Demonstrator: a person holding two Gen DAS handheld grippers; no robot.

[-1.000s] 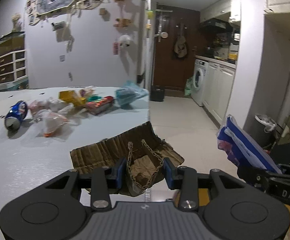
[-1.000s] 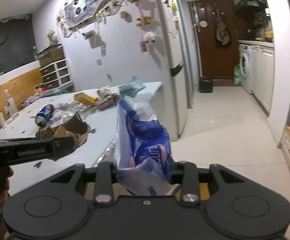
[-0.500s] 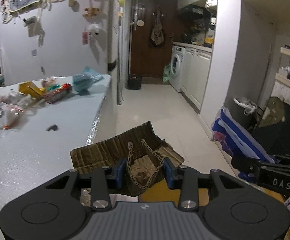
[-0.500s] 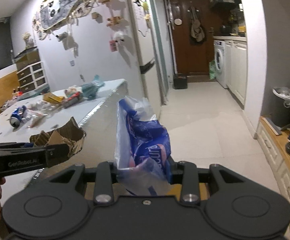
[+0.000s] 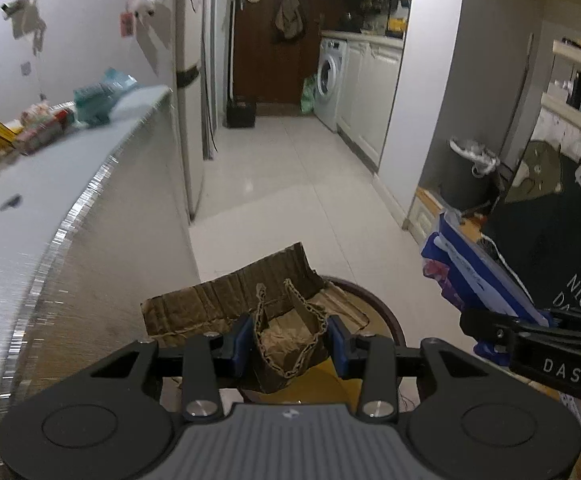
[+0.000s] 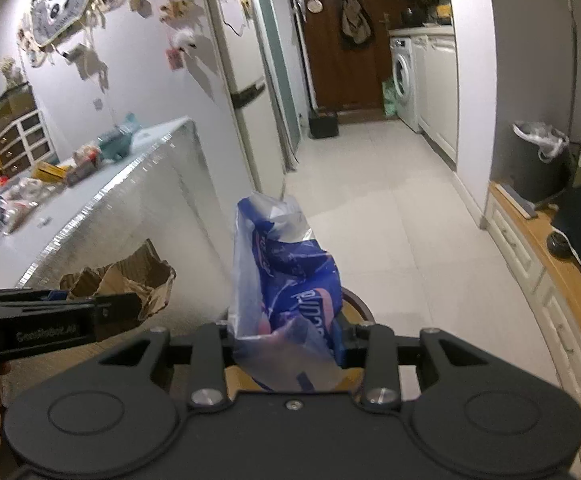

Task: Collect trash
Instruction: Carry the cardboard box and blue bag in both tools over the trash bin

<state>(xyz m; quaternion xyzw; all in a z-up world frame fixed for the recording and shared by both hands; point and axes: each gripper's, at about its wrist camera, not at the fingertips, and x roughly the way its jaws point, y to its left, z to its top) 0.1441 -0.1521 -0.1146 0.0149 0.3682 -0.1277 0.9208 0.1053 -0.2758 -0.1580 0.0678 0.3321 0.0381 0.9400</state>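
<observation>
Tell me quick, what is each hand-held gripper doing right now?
Left hand-held gripper: closed on a torn cardboard piece.
Right hand-held gripper: closed on a blue plastic bag.

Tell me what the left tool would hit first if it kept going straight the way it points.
Probably the round dark-rimmed bin right below and ahead of the left tool, which is shut on torn cardboard. Past that there is only bare floor; depth is unclear.

both hand-held grippers [image 5: 288, 338] [image 6: 288, 338] angled downward, jaws clamped on loads.
</observation>
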